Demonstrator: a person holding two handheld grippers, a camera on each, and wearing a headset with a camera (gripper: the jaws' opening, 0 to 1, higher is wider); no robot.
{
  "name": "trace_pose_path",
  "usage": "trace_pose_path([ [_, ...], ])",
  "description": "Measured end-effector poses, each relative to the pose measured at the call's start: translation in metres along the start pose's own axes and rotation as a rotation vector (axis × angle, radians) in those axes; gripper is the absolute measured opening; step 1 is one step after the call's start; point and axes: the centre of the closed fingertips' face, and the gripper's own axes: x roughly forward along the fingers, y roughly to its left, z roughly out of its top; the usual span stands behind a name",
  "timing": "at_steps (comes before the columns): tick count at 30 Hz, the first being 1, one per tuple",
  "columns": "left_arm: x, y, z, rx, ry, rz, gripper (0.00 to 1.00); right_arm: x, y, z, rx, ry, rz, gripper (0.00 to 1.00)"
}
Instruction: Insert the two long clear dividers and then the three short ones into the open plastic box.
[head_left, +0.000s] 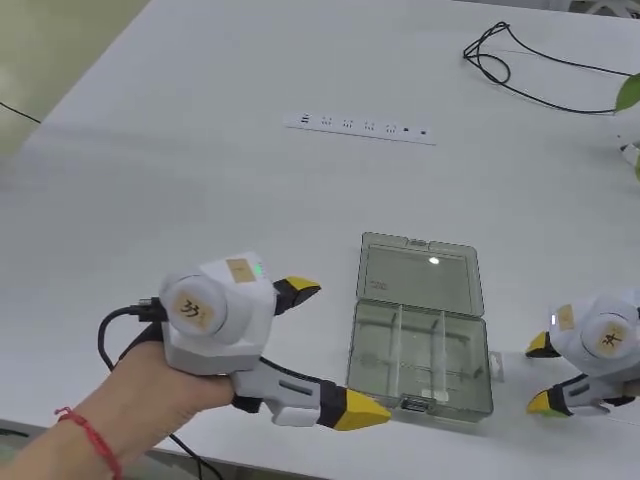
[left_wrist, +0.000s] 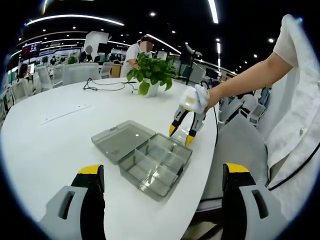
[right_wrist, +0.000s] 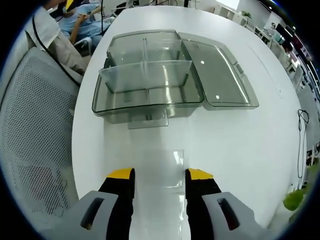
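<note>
White table (head_left: 200, 180) holds plastic box (head_left: 420, 340) (lid open); left tongs (head_left: 342, 350) and right tongs (head_left: 543, 375) both gape.

In the head view, my right gripper (head_left: 543, 374) is cut off by the right edge of the frame. At the upper right, I see just a leaf of the plant (head_left: 628, 95). In the right gripper view, low in the middle, a shiny strip (right_wrist: 176, 165) lies on the table (right_wrist: 240, 150) between the jaws. I cannot tell if it is a clear piece or just light.
</note>
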Motion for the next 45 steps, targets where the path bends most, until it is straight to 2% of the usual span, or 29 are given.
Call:
trace_pose_path([
  [6,0.001,0.001,-0.002,-0.002,0.003,-0.002,1.0,0.0,-0.001,0.001,-0.002,0.004,-0.003,0.33],
  [14,0.0,0.002,0.0,-0.001,-0.003,-0.004,1.0,0.0,-0.002,0.001,-0.005,0.013,-0.02,0.33],
  [22,-0.003,0.004,0.003,-0.001,-0.014,-0.004,1.0,-0.015,-0.001,0.01,0.001,-0.014,-0.058,0.33],
  [29,-0.004,0.003,0.009,0.004,-0.031,-0.009,1.0,-0.041,0.001,0.025,-0.009,-0.05,-0.122,0.33],
  [34,-0.004,0.001,0.016,-0.007,-0.05,-0.018,1.0,-0.064,0.004,0.043,-0.032,-0.076,-0.172,0.33],
  [42,-0.003,-0.005,0.036,-0.062,-0.094,-0.039,0.96,-0.103,0.015,0.081,-0.109,-0.103,-0.242,0.33],
  [45,-0.004,-0.007,0.047,-0.082,-0.128,-0.045,0.94,-0.116,0.017,0.094,-0.137,-0.113,-0.267,0.33],
])
